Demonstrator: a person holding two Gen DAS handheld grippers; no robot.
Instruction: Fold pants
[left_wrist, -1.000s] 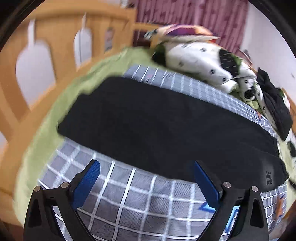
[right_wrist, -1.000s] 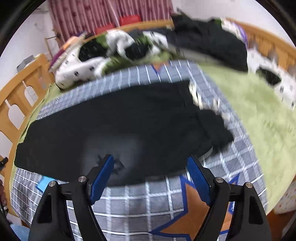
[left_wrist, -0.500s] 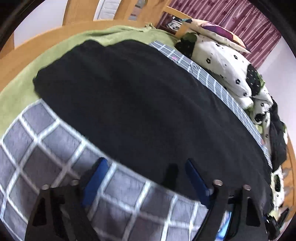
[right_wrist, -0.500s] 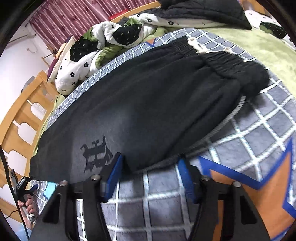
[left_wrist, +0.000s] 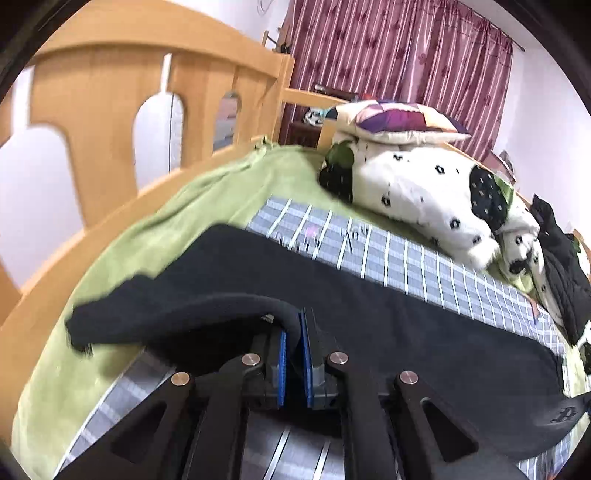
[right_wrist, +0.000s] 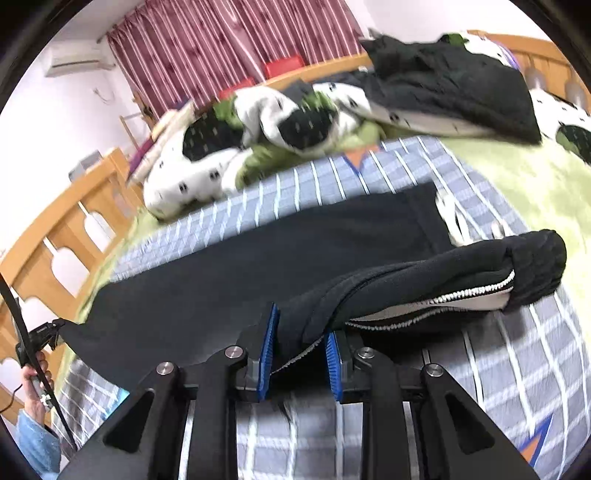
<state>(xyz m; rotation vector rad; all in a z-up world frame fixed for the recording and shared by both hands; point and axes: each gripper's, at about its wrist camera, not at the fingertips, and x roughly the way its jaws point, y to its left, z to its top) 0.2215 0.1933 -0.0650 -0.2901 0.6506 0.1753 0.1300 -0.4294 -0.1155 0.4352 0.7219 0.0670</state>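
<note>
**A:** Maroon curtains (left_wrist: 388, 55) at the back, a wooden bed rail (left_wrist: 110, 92) along the side, and a grey checked blanket (left_wrist: 406, 258) over a green sheet (left_wrist: 155, 221) on the bed. Where are the pants?

**B:** The black pants (left_wrist: 369, 317) lie lengthwise across the checked blanket, cuff end toward the rail, waistband toward the opposite side of the bed. The spotted bedding (left_wrist: 417, 192) is heaped beyond them, near the far edge.

**A:** What's different from a moment ago?

**B:** Half a second back both tools hovered with fingers spread at the near edge of the cloth. Now the left gripper (left_wrist: 293, 354) has its blue pads nearly together with a thin fold of leg fabric between them, and the right gripper (right_wrist: 301, 354) is clamped on a thicker bunch near the waistband, so its pads stand wider apart. The near edge has come up off the blanket at both ends, and a white zipper (right_wrist: 461, 295) shows on the lifted part.

**A:** So the fold is starting?

**B:** I'd judge so: both grasps are made, and the near edge looks ready to be carried over toward the far edge. The risk is the thin left pinch slipping
</note>
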